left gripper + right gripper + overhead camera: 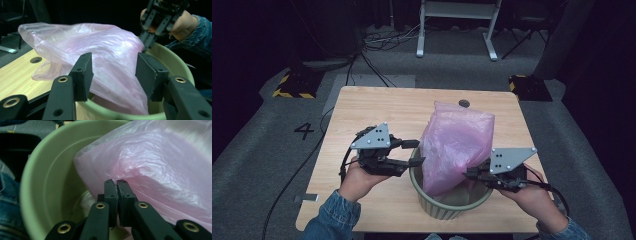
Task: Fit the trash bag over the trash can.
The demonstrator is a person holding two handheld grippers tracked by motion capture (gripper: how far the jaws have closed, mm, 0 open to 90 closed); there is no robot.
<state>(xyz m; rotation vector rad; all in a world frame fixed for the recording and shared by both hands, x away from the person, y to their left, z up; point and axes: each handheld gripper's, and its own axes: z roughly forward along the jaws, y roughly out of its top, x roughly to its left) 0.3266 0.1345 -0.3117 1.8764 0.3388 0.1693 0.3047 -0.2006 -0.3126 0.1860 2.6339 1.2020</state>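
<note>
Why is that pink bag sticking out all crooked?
The thin pink plastic bag isn't lining the round green bin yet. It bulges up and leans over the far rim, crumpled, while the right gripper pinches one edge.

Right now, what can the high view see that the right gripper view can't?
High view alone: the whole wooden table, the left gripper with open fingers, and both hands. Right gripper view alone: the right gripper up close, fingers pinched shut on the pink bag, and the inside of the green bin. Both: bag and bin.
</note>
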